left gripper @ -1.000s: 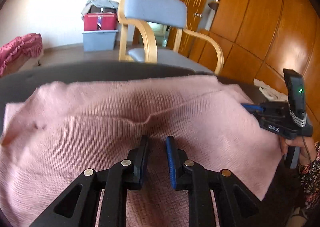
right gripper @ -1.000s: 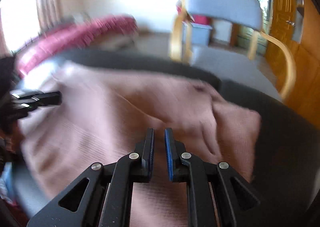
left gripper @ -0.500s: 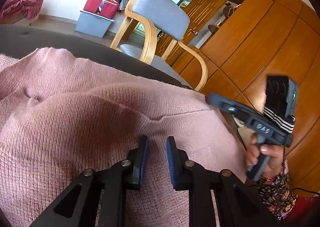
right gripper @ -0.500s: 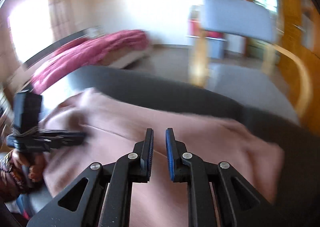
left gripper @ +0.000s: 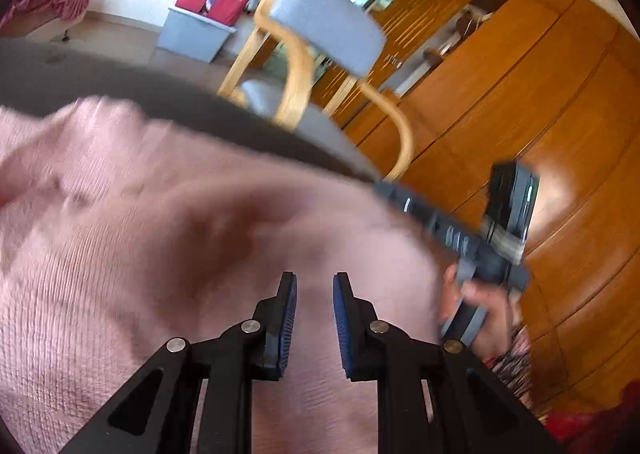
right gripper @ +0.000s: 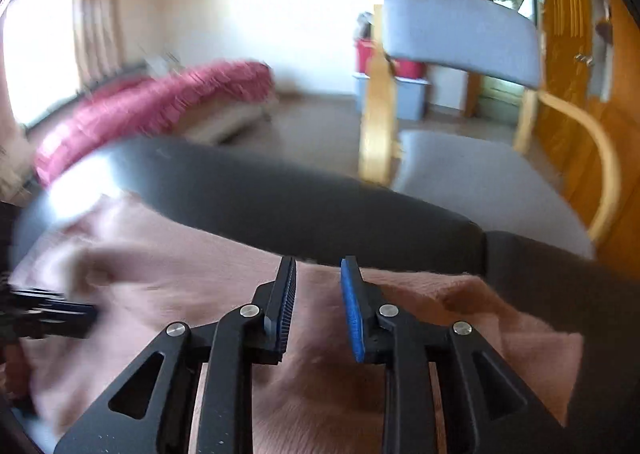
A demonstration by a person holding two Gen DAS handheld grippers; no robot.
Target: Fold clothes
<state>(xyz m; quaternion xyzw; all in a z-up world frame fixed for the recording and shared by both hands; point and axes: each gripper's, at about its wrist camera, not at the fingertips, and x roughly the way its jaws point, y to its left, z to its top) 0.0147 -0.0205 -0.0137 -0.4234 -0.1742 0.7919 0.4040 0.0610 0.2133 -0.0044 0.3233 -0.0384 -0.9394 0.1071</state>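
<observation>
The soft pink knitted sweater (left gripper: 132, 254) on the dark bench (right gripper: 304, 210) looks light and floppy; grab its edge; left gripper (left gripper: 315, 286) jaws slightly apart, empty; right gripper (right gripper: 319, 270) jaws opening, nothing between.

Right gripper (right gripper: 318, 274) above a pink knitted garment (right gripper: 320, 394) spread on a dark table (right gripper: 280, 206); its jaws are opening, with nothing between the blue pads (right gripper: 352, 306). The garment reaches toward the table's right edge. The left gripper (right gripper: 48, 318), blurred, lies at the garment's left side. Beyond the table's far edge stands a grey-cushioned wooden chair (right gripper: 460, 34).
</observation>
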